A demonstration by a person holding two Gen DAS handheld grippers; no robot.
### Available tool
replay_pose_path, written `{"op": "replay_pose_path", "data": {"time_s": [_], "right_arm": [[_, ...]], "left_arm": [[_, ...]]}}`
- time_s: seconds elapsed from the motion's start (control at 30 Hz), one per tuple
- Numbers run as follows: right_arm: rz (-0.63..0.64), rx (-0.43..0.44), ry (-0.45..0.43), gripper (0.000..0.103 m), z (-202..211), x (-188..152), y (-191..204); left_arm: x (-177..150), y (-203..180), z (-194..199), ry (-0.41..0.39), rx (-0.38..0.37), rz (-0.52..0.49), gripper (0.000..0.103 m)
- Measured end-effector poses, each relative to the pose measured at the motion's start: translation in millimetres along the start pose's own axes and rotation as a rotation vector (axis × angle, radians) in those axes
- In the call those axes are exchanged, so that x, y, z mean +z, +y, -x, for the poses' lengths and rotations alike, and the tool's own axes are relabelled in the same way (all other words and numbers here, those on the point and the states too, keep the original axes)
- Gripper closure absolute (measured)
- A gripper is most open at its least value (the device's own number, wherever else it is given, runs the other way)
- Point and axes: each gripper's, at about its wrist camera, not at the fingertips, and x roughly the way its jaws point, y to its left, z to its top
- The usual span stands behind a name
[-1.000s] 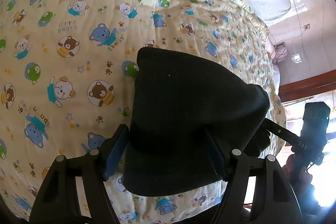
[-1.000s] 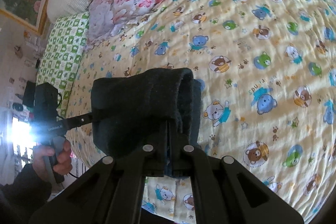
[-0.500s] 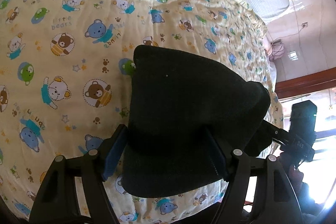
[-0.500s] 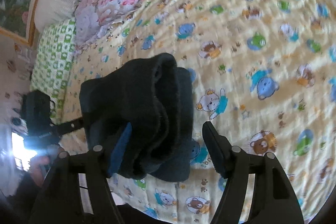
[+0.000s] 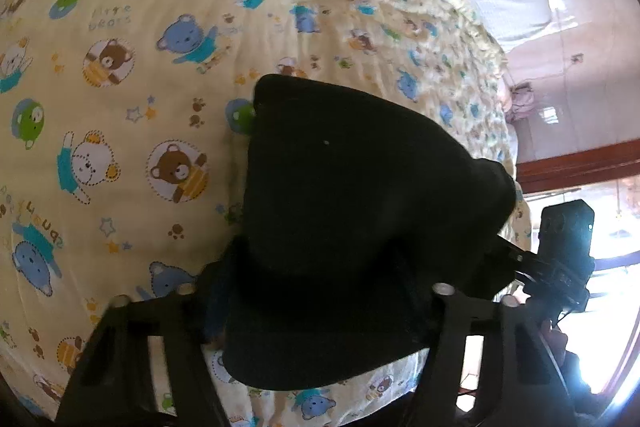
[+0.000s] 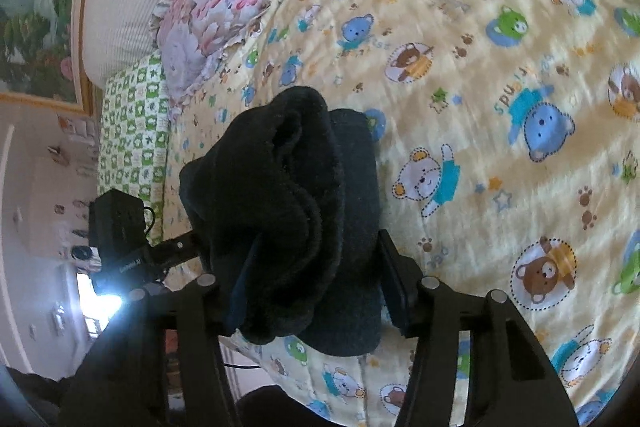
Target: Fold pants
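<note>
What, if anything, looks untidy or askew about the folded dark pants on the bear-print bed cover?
The pants are not a flat stack: in the right wrist view the upper layers bulge open like a mouth and sit offset from the bottom layer. The bed cover looks ordinary.

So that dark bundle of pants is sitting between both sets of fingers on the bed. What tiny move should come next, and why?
Probably finish closing on the bundle. The folded pants lie on the bear-print bedspread between both sets of closing fingers: the right gripper straddles one end, the left gripper the other. Its layers still gape loosely, so a firm pinch seems needed before moving it.
</note>
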Motion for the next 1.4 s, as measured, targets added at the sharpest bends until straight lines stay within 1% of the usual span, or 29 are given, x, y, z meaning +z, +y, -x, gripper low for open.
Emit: {"op": "replay_pose_path", "data": {"time_s": [0.1,0.13,0.2,0.3,0.4,0.53,0.6,0.77,0.93,1.07,1.3,1.4], "right_arm": [[0.020,-0.016,-0.006,0.049,0.0,0.8,3.5],[0.023,-0.017,-0.007,0.049,-0.2,1.2,3.9],[0.023,-0.014,-0.009,0.051,0.1,1.1,4.4],[0.048,-0.004,-0.018,0.054,4.0,1.2,9.0],[0.070,0.012,-0.024,0.055,8.9,1.2,15.2],[0.100,0.019,-0.029,0.056,11.5,5.3,23.0],[0.108,0.036,-0.030,0.056,11.6,9.0,27.1],[0.139,0.063,-0.019,0.056,3.6,20.9,41.9],[0.205,0.080,-0.006,0.056,-13.8,42.0,68.5],[0.242,0.087,0.010,0.056,-35.8,64.0,88.7],[0.281,0.098,0.034,0.056,-76.0,95.8,106.5],[0.285,0.100,0.038,0.056,-93.1,108.9,113.2]], "left_arm": [[-0.9,-9.1,3.2,-0.009,0.012,-0.043,0.053],[-1.1,-11.3,4.0,-0.011,0.013,-0.048,0.055],[-2.0,-13.4,7.3,-0.024,0.005,-0.048,0.062],[-4.6,-16.4,14.8,-0.048,0.001,-0.052,0.067],[-6.6,-17.7,23.0,-0.071,-0.005,-0.046,0.070],[-8.1,-15.2,35.8,-0.096,-0.016,-0.027,0.071],[-7.8,-14.5,43.2,-0.113,-0.015,-0.018,0.071],[0.7,-9.7,66.9,-0.182,0.009,0.000,0.071],[17.9,1.0,88.8,-0.246,0.056,0.012,0.071],[34.2,14.1,102.5,-0.289,0.105,0.021,0.071],[64.3,38.0,103.3,-0.336,0.186,0.031,0.071],[76.1,49.7,104.1,-0.349,0.202,0.049,0.071]]}}
